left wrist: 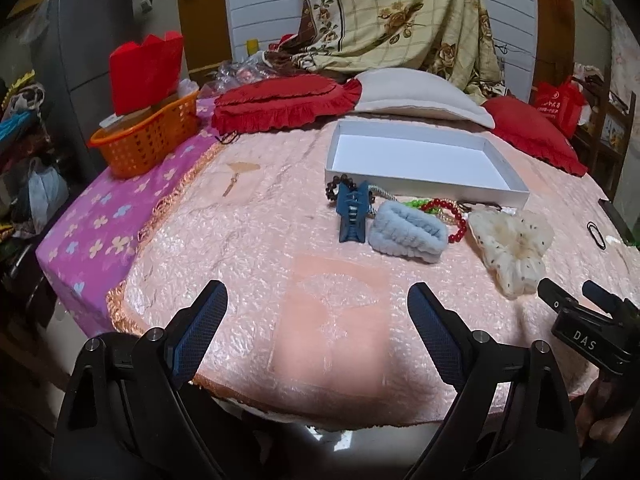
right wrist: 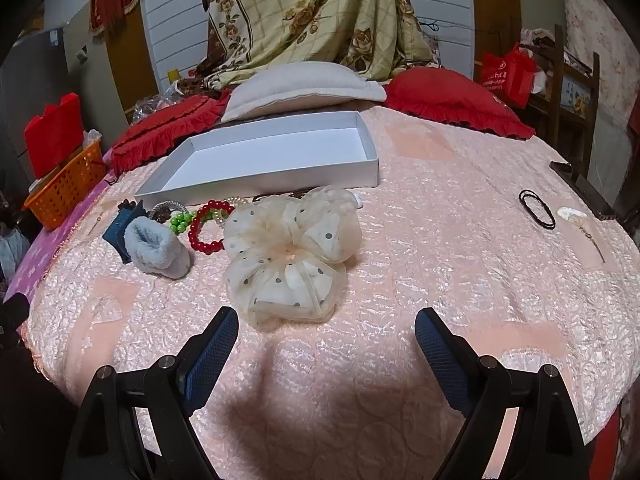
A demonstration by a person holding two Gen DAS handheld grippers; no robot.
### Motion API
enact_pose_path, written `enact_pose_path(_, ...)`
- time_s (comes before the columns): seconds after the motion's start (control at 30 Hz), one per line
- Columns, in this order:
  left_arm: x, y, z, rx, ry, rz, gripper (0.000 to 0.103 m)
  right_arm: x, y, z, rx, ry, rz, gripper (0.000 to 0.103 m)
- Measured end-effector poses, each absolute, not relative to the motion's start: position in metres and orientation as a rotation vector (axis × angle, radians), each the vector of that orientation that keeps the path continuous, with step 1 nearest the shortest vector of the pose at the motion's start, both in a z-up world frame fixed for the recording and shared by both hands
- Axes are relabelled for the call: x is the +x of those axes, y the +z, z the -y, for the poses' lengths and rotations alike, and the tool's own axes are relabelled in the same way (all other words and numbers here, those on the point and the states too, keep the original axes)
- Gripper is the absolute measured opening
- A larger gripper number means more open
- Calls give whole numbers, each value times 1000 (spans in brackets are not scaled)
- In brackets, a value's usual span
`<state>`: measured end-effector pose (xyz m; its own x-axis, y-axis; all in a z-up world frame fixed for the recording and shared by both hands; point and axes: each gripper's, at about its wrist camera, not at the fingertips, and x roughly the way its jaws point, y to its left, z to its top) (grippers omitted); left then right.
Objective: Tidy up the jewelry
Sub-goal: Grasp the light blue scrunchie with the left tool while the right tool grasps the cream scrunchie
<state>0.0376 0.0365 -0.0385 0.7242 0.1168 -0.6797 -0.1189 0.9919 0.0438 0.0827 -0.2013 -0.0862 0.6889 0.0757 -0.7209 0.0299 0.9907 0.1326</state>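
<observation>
Pink bedspread [right wrist: 440,240]; hair ties [right wrist: 537,208] right-view only.

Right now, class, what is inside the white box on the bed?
The white box shows only its bare white floor, nothing resting on it. The near wall hides a thin strip of floor just behind it, so that edge cannot be checked.

Bedspread [right wrist: 440,240]: shiny quilted cloth. Tray [right wrist: 280,178]: matt white card. Scrunchie [right wrist: 288,256]: sheer dotted fabric. Red beads [right wrist: 204,226]: glossy.
</observation>
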Motion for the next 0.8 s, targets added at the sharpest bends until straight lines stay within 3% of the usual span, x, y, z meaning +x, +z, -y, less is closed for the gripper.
enact_pose_path(0.33, 78, -42, -62, -189, 26, -866, 92, 94, -78, 218, 173, 47, -798, 89)
enact_pose_path(0.7, 168, -67, -30, -197, -125, -1004, 92, 158, -88, 229, 210, 95, -850, 89)
enact_pose_path(0.77, 180, -71, -25, -194, -129, -1013, 86, 166, -92, 231, 229, 92, -862, 89)
enact_pose_path(0.8, 185, -74, -22, -184, -130, -1018, 78, 170, -95, 232, 237, 91, -869, 89)
